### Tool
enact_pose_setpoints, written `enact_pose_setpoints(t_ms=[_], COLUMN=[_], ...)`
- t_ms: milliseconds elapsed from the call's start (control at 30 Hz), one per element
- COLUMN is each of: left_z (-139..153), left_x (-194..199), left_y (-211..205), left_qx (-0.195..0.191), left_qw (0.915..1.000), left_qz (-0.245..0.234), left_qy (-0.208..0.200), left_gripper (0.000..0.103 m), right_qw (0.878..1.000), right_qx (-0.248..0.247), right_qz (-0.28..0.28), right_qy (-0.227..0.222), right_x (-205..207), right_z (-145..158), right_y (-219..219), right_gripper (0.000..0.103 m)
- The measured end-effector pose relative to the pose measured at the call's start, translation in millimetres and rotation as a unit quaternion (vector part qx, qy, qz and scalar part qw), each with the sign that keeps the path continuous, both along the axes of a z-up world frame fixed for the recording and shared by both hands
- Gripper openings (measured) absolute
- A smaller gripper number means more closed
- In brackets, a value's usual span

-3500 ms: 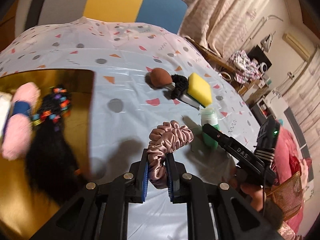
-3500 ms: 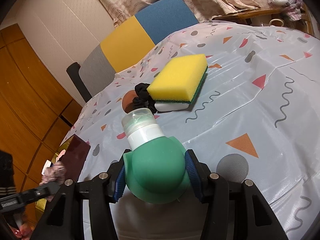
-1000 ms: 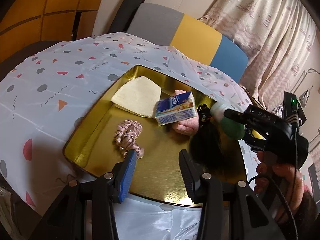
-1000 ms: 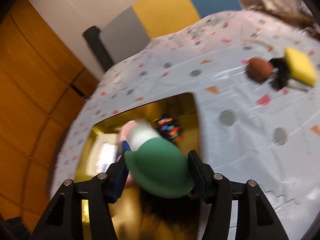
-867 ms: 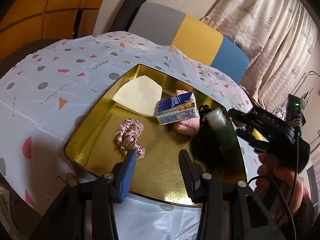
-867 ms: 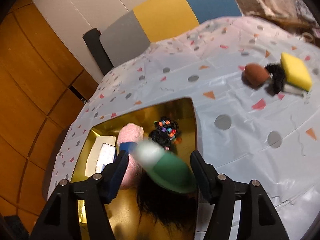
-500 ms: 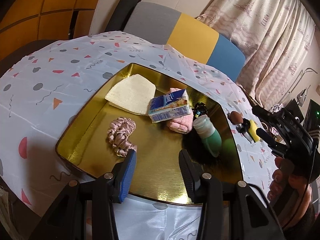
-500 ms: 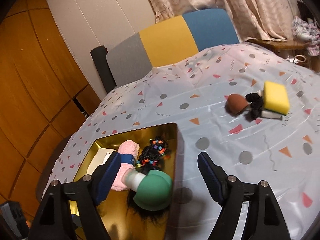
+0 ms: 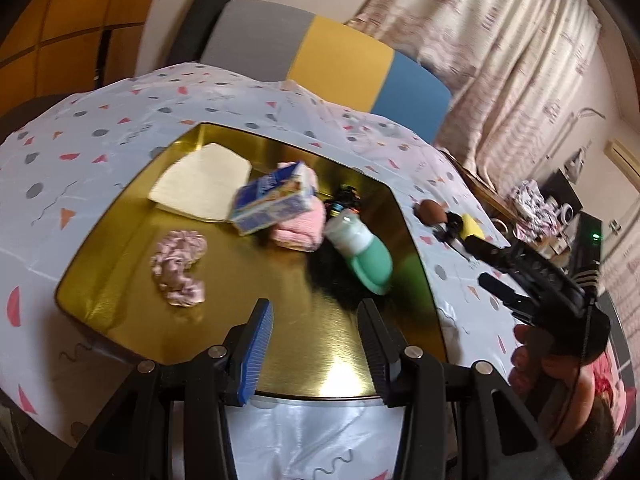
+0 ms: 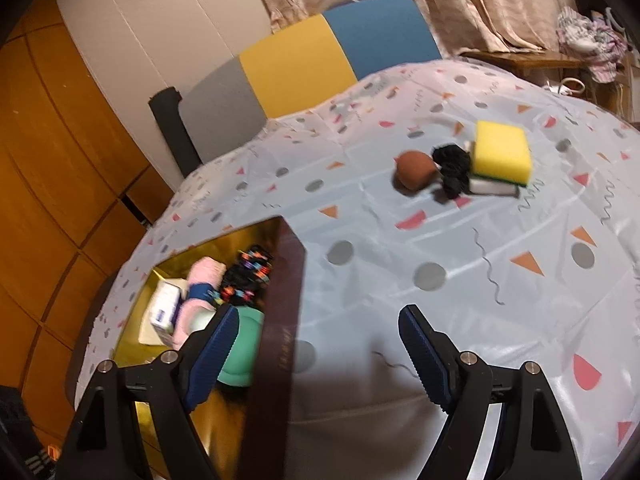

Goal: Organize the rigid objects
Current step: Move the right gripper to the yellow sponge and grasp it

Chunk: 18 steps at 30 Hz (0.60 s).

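A gold tray (image 9: 120, 232) holds a green bottle with a white cap (image 9: 366, 256), lying on its side on a black hairpiece (image 9: 332, 280). Also in it are a pink scrunchie (image 9: 180, 268), a blue-and-white carton (image 9: 272, 200), a pink towel roll (image 9: 300, 228) and a cream cloth (image 9: 200, 184). My left gripper (image 9: 316, 336) hangs open over the tray's near edge with nothing between its fingers. My right gripper (image 10: 318, 332) is over the tablecloth beside the tray wall (image 10: 284, 300). Its jaws are opening and empty, and the bottle (image 10: 240, 344) lies apart to its left.
On the patterned tablecloth (image 10: 440, 240) at the far right lie a yellow sponge (image 10: 502, 152), a brown egg-shaped object (image 10: 416, 170), a black scrunchie (image 10: 454, 172) and a white tube (image 10: 492, 188). A grey, yellow and blue chair back (image 10: 304, 60) stands behind the table. A hand (image 9: 536, 364) grips the right tool.
My right gripper let go of the green bottle over the tray, widened its jaws and drew back to the right over the tablecloth. The bottle now lies in the tray.
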<state>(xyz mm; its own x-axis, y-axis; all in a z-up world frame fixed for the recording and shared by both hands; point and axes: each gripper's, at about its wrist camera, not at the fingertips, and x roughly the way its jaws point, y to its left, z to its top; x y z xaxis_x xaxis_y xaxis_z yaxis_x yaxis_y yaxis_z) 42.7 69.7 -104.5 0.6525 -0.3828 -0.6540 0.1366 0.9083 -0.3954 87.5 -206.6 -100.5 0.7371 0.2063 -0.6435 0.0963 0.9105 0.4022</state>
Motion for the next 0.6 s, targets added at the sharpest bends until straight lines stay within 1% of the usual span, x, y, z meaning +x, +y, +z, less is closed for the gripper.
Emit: enact_pose_setpoints(t_ms=[133,267,433,500,600], left_z=[3,4,6,7,10], left_x=[0,2,8,9,11], left_y=[-14,-31,-59,-69,-83], left_qx=[0.005,0.013,0.039,0.049,0.059], left_qw=[0.9998,0.9990,0.9968,0.9959,0.9944], left_qz=[-0.019,-0.042,-0.068,-0.074,-0.087], left_qy=[0.000,0.005,0.015,0.015,0.013], left_gripper=[0.044,0.044,0.046,0.048,0.049], right_qw=[1.000,0.999,0.997,0.997,0.995], right_qx=[-0.001,0.002,0.014,0.018,0.022], right_qz=[-0.006,-0.024,-0.052,-0.064,-0.077], right_qy=[0.020,0.037,0.047,0.050,0.051], right_x=[-2,-6,-13,-16,-19], right_z=[-13,-26,-35,-37,-39], right_y=[-14,-33,-63,-74,-88], right_gripper=[0.083,0.083,0.083,0.083,0.083])
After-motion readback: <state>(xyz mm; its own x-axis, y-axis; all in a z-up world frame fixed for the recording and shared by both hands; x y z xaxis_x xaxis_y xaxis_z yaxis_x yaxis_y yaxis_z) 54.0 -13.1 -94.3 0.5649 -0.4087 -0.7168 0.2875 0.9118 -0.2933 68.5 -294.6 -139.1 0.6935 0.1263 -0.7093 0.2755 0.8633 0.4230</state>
